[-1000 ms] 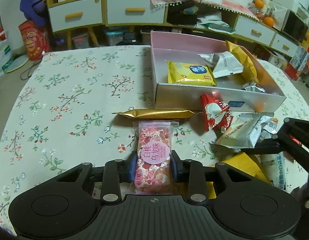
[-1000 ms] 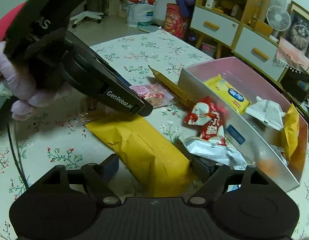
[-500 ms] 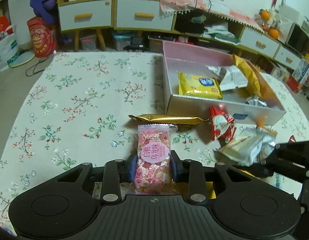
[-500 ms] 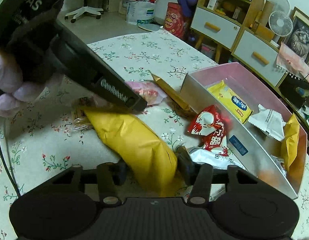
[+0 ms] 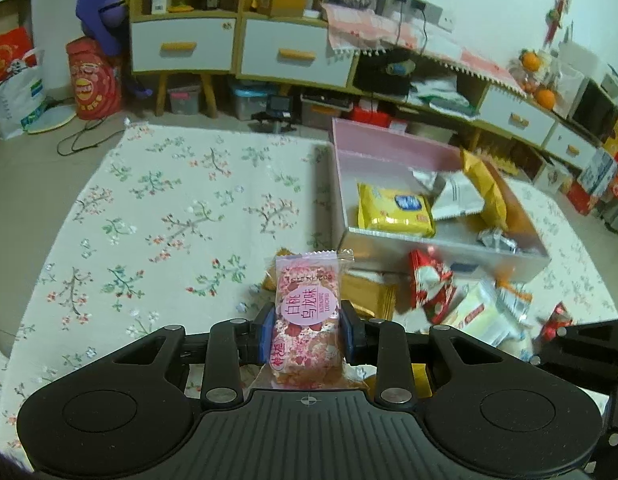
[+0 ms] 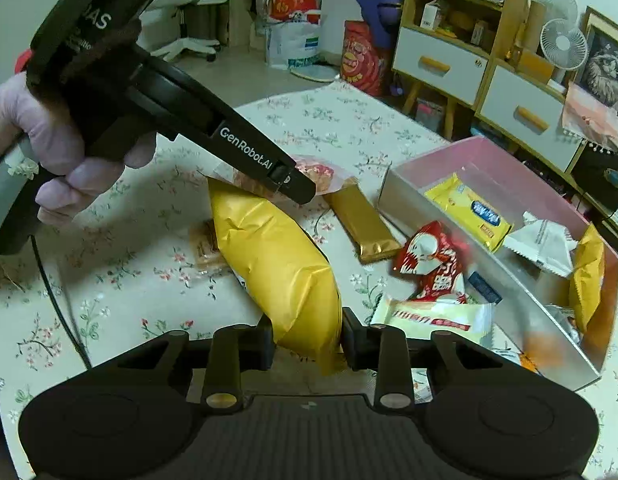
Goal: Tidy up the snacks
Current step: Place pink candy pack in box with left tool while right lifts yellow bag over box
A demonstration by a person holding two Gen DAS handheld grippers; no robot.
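My left gripper [image 5: 308,334] is shut on a pink flowered snack packet [image 5: 307,312] and holds it above the table. The packet also shows in the right wrist view [image 6: 323,172], behind the left gripper's body [image 6: 245,152]. My right gripper [image 6: 308,344] is shut on a large yellow snack bag [image 6: 277,264], lifted off the cloth. The pink-walled box [image 5: 393,146] holds a yellow packet [image 5: 395,212], a white packet [image 5: 455,196] and an orange-yellow bag [image 5: 489,188].
On the floral tablecloth [image 5: 157,216] in front of the box lie a gold bar [image 6: 363,224], a red packet [image 6: 433,260], a white packet [image 6: 433,318] and a small clear-wrapped snack [image 6: 205,244]. Cabinets with drawers [image 5: 181,46] stand behind the table.
My left gripper has lifted the pink packet off the table. My right gripper has closed on the yellow bag and raised it.
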